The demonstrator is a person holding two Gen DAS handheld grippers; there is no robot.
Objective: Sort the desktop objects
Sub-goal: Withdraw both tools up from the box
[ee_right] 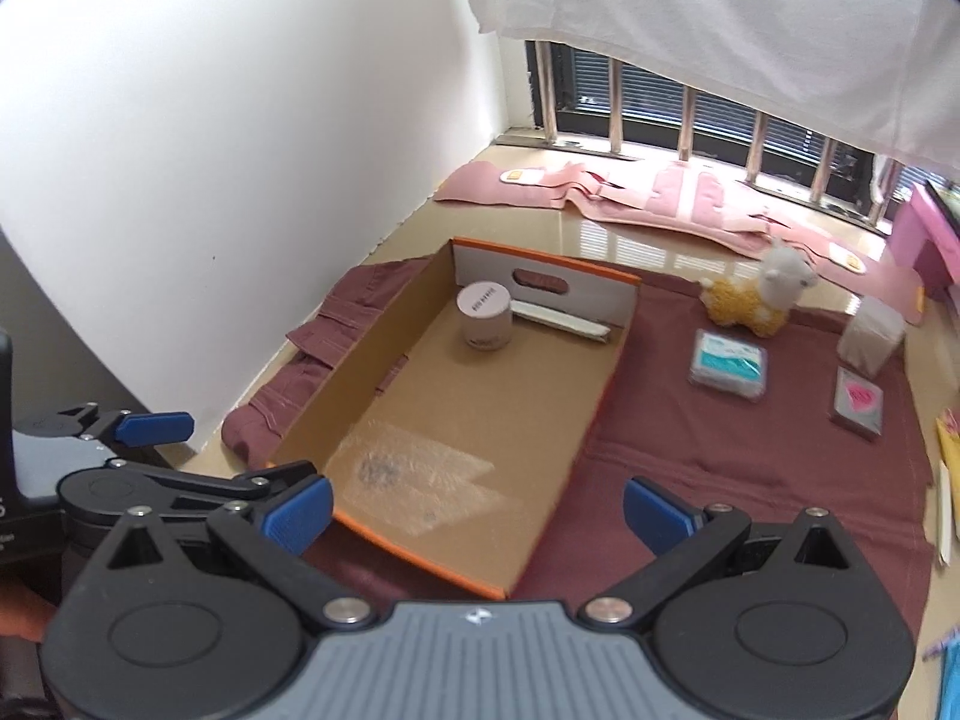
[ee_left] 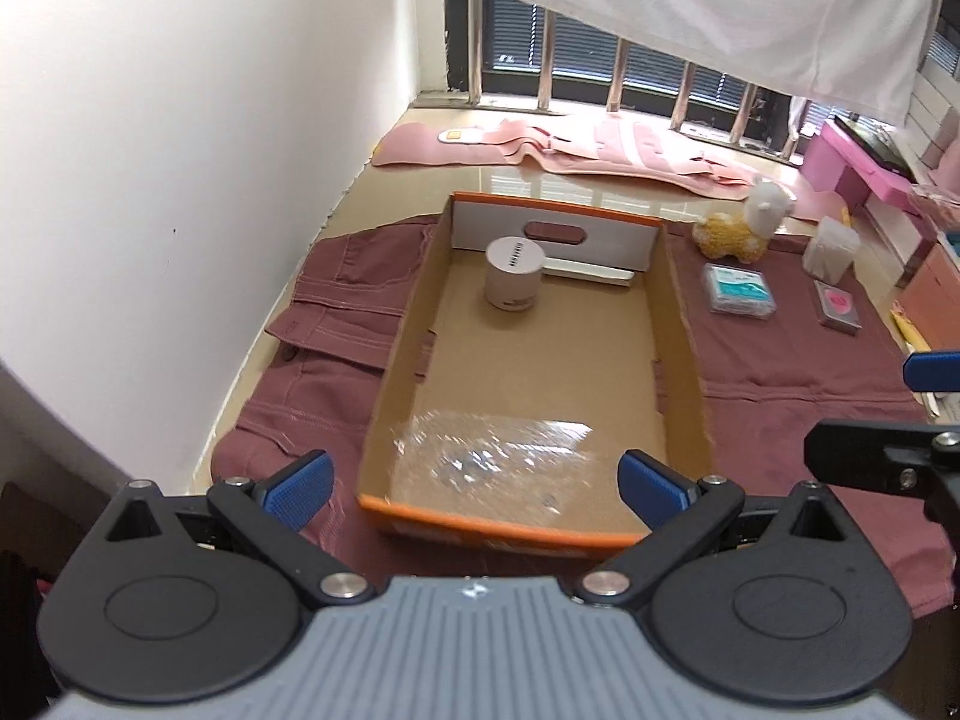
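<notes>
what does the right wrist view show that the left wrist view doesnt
Only the right wrist view shows the second tan label on the pink mat and the pale stick at the cloth's right edge. Only the left wrist view shows the pink box's dark top. Both share the cardboard box holding a white jar, a white strip and a clear plastic bag, plus the alpaca plush, teal packet and both open grippers, right and left.

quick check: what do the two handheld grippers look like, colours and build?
Both match: left gripper and right gripper have a ribbed grey body with a small logo, black linkage arms with round housings and silver pivot screws, and blue textured finger pads. No cables visible.
</notes>
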